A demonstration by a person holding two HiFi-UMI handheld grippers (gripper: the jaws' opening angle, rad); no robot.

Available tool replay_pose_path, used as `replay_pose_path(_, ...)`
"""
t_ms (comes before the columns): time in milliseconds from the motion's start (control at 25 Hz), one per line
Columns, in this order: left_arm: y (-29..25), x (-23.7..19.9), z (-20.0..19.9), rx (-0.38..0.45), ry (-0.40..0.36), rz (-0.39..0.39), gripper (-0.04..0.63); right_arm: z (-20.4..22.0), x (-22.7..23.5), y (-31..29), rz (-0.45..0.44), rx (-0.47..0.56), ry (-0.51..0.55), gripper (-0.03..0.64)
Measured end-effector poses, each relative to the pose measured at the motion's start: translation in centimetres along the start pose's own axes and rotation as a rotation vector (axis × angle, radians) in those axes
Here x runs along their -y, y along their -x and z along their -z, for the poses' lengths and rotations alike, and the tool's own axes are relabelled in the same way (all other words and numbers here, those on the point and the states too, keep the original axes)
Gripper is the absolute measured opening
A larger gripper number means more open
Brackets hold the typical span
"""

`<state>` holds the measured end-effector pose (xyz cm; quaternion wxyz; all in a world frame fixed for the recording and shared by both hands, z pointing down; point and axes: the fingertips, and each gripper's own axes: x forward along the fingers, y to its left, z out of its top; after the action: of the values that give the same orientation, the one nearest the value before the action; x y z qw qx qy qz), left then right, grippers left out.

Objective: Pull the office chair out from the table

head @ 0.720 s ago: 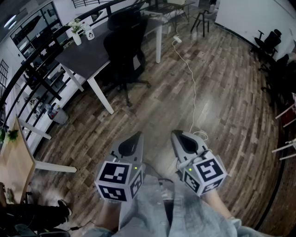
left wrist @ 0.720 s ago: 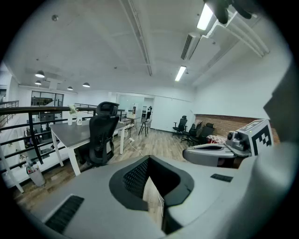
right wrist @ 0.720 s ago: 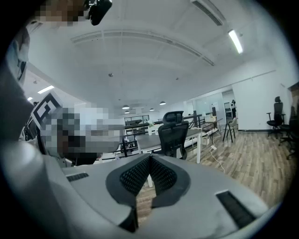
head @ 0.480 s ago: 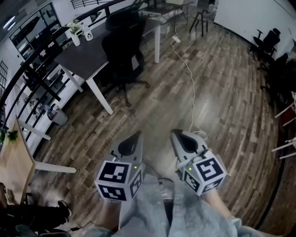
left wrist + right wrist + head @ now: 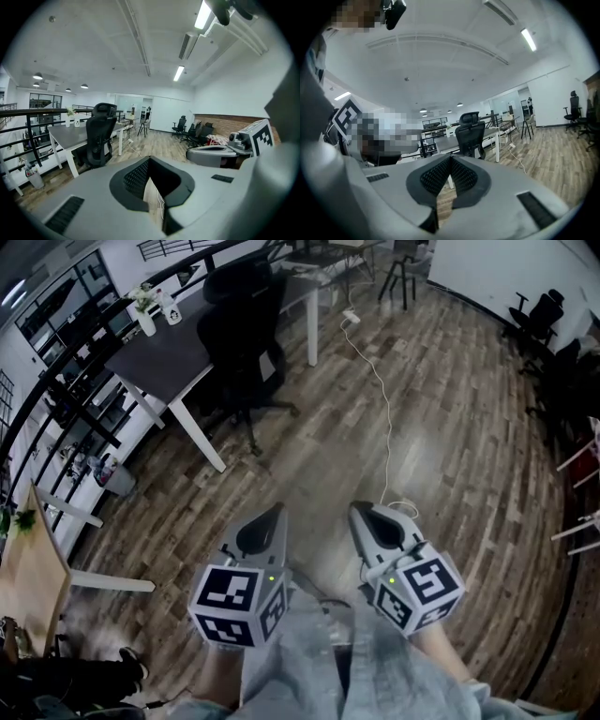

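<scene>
Chair (image 5: 246, 320) and counter (image 5: 157, 357) have drifted slightly up-frame. We hold left hand-held gripper (image 5: 274, 512) and right hand-held gripper (image 5: 360, 510) pressed together, empty.

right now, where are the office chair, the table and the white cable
office chair (image 5: 246, 332): head view, backrest
table (image 5: 164, 352): head view, dark top
white cable (image 5: 389, 423): head view, its middle stretch

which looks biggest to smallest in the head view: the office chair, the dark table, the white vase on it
1. dark table
2. office chair, which covers part of the table
3. white vase, by far the smallest
</scene>
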<state>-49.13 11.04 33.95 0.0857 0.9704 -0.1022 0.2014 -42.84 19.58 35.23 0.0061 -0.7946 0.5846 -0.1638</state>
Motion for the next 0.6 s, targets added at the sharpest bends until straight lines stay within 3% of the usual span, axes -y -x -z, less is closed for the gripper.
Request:
replay_pose_path(320,-2.0,0.5,-0.9,-0.003,-0.017,0.033,0.012,0.2,3.5,0.9,0.091,0.007,-0.022,0.003)
replay_pose_path(600,-7.3,0.6,-2.8,-0.005,-0.027,0.090,0.012,-0.8,8.3,-0.5,0.166,0.011,-0.031,0.003)
